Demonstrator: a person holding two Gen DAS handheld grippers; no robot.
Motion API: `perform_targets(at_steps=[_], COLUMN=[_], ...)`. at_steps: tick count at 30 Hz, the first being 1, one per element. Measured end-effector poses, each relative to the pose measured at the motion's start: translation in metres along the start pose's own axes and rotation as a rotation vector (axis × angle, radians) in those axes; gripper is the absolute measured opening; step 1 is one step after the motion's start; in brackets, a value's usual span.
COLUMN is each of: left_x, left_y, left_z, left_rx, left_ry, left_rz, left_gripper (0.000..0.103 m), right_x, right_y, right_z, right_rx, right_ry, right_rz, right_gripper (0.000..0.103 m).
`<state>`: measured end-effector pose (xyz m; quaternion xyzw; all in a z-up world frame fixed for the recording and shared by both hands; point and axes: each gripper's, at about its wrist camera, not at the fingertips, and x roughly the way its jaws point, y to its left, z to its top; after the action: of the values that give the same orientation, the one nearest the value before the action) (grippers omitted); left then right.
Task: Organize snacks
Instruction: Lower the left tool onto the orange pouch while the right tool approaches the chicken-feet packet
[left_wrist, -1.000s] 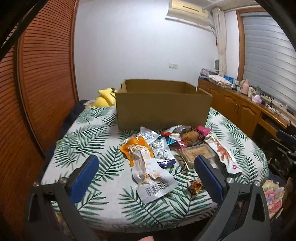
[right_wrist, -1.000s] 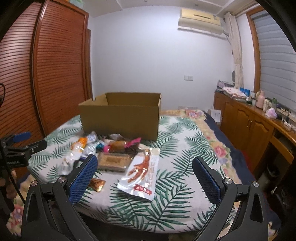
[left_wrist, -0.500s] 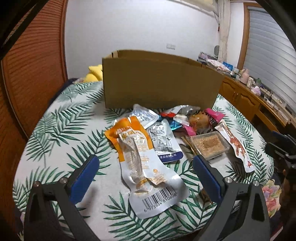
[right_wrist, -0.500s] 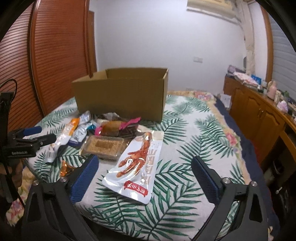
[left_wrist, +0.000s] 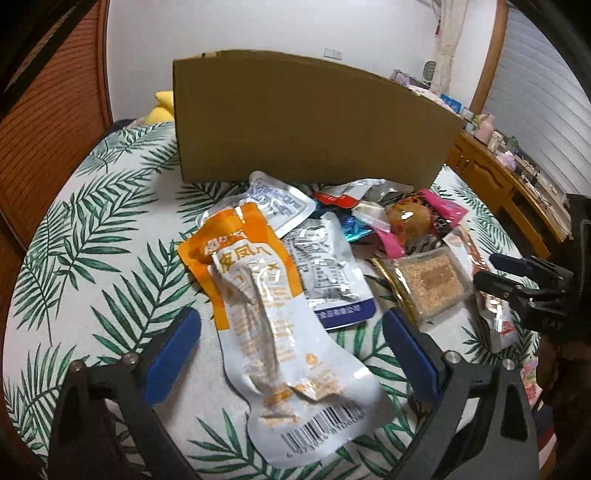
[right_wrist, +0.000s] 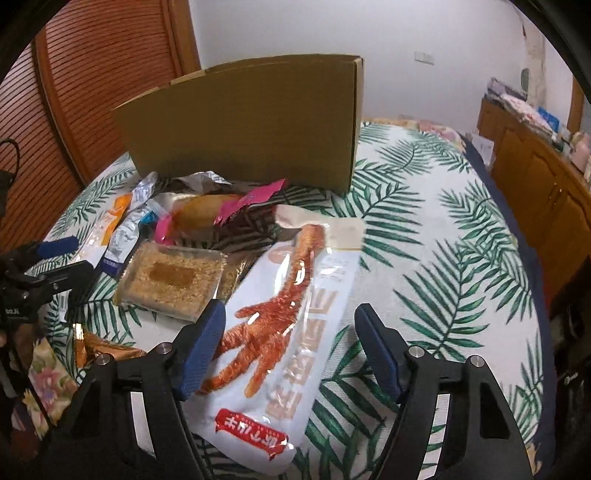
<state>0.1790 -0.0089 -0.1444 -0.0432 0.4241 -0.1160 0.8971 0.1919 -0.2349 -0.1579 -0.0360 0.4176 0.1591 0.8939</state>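
left gripper (left_wrist: 291, 343) spread wide over crinkly orange-and-white pouch (left_wrist: 273, 317), right gripper (right_wrist: 290, 341) spread over glossy chicken-foot packet (right_wrist: 291, 328), both flat on leaf-print cloth (right_wrist: 436, 258), plain cardboard box (left_wrist: 306, 122) behind

Surface: bed cover with green palm-leaf print (left_wrist: 92, 236), spread flat; also seen in the right wrist view (right_wrist: 443, 258).

Wooden louvred doors (right_wrist: 103, 74) stand at 10 o'clock in the right wrist view; the same reddish slats (left_wrist: 48, 122) lie at 9 o'clock in the left wrist view.

White wall (left_wrist: 258, 26) at 12 o'clock, carrying a light switch plate (right_wrist: 423, 56).

Yellow soft item (left_wrist: 162, 107), possibly a plush toy, at 11 o'clock, partly hidden.

Wooden cabinet (right_wrist: 535, 166) at 3 o'clock, its top crowded with small items too blurred to identify.

Pale curtain (left_wrist: 448, 44) and ribbed window shutter (left_wrist: 535, 99) at 1 to 2 o'clock.
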Motion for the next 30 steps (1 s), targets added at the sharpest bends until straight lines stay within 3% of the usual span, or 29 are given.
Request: perform_targets(at_steps=[9, 14, 21, 26, 30], left_x=[0.009, 0.005, -0.001, 0.003, 0.007], left_y=[0.011, 0.019, 0.03, 0.032, 0.03], left_z=[0.005, 0.005, 0.002, 0.008, 0.011], left_rx=[-0.019, 0.013, 0.04, 0.007, 0.011], left_ry=[0.025, 0.038, 0.072, 0.081, 0.064], left_rz=[-0.021, -0.005, -0.004, -0.022, -0.006], left_gripper=[0.083, 0.061, 0.06, 0.067, 0.063], right_x=[0.009, 0.011, 0.009, 0.015, 0.021], right_y=[-0.005, -0.006, -0.006, -0.008, 0.001], right_z=[0.005, 0.005, 0.007, 0.01, 0.014], right_rx=[0.007, -0.023, -0.05, -0.035, -0.069], right_ry=[0.05, 0.073, 0.088, 0.108, 0.116], right_rz=[-0.006, -0.022, -0.037, -0.013, -0.039], right_gripper=[0.075, 0.073, 0.073, 0.076, 0.078])
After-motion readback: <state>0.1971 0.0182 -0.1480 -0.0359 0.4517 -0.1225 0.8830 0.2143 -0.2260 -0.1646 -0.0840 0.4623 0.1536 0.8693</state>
